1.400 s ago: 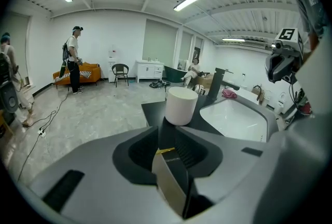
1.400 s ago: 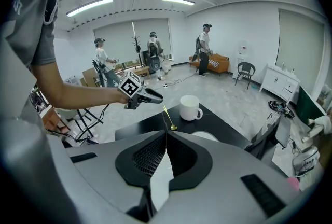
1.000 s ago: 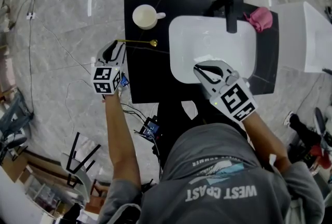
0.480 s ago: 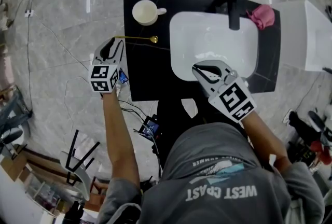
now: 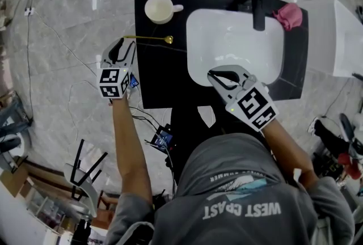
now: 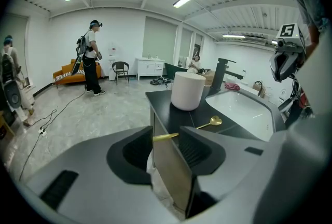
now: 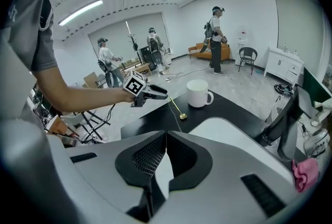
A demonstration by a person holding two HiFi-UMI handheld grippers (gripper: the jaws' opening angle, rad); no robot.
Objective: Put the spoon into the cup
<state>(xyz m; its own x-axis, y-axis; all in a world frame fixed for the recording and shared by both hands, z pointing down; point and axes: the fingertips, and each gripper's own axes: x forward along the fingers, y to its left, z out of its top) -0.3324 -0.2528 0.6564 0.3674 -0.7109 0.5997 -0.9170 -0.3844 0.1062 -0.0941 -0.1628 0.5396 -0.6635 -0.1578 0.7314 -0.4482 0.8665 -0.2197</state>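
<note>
Left tool (image 6: 166, 133): jaws apart and just opening wider. The tip of the spoon's handle stood in the gap, and neither pad pressed on it. You pointed this tool down and in over the surface's (image 5: 159, 82) left edge.

Spoon (image 5: 148, 38): lay flat on the surface, close to the left edge. Its long axis ran roughly parallel to the far edge. The bowl pointed toward the sink (image 5: 238, 39), and the handle end poked out past the left edge, straight into your left tool. A grasp here would be end-on to the handle, not across it.

Cup (image 5: 159, 9): upright in the far left corner, just beyond the spoon, apart from it, mouth up. From the handle tip it lay farther in and toward the far edge.

Right tool (image 7: 166, 134): jaws closed together on nothing. It hung over the sink's near rim, well apart from spoon and cup.

Judgement: the left tool was much the nearer. The move turned on closing on that handle tip, then swinging the bowl end up toward the cup.
</note>
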